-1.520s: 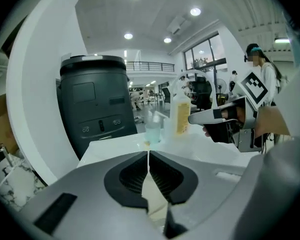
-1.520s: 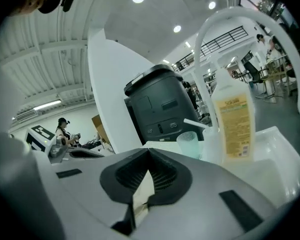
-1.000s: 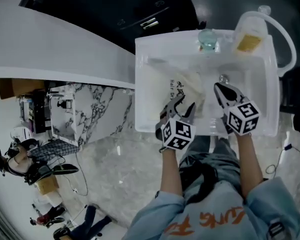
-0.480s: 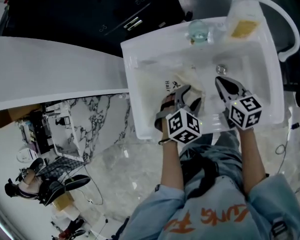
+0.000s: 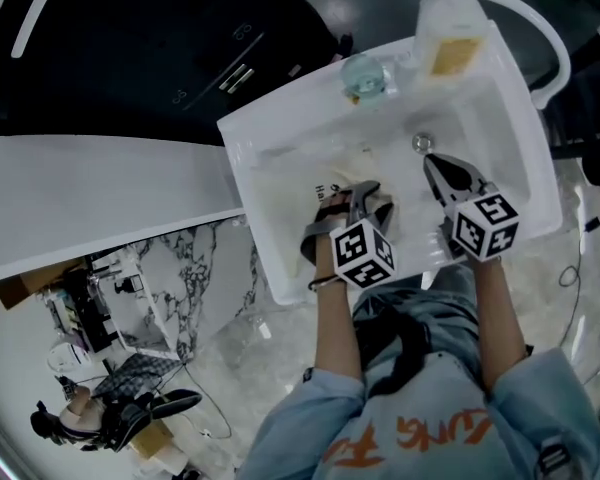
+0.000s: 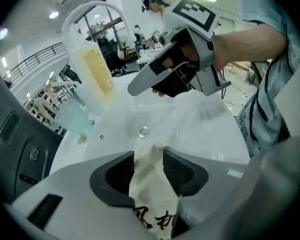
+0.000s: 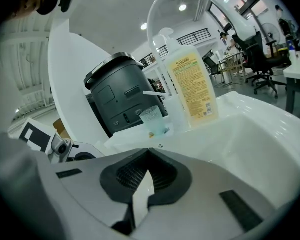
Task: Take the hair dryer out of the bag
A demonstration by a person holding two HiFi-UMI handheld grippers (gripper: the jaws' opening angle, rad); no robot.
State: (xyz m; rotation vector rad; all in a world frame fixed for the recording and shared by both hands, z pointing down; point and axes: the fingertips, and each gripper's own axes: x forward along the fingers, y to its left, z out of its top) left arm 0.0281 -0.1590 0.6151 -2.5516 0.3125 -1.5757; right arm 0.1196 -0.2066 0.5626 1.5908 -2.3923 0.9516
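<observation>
A cream cloth bag (image 5: 365, 163) with dark print lies flat on the bottom of the white sink (image 5: 525, 138), toward its near left corner. The hair dryer itself is out of sight; only the bag's cloth shows.

The person leans over the near edge with a tool in each hand. The left gripper (image 5: 370, 200) points steeply down onto the middle of the bag. Seen along its own jaws, they stand fairly wide and have just been closing, with a raised fold of the bag (image 6: 150, 179) between the two dark pads; I can't make out the pads squeezing it yet.

The right gripper (image 5: 430, 160) hangs just right of the bag, its tip close to the drain (image 5: 421, 143) in the middle of the sink. Its jaws are pressed together, pad against pad (image 7: 149, 154).

On the far edge stands a clear soap bottle (image 5: 450, 43) with a yellow label, near the far right corner. A pale blue glass (image 5: 363, 76) stands to its left on the same edge. The white tap (image 5: 540, 23) arches over the bottle.
</observation>
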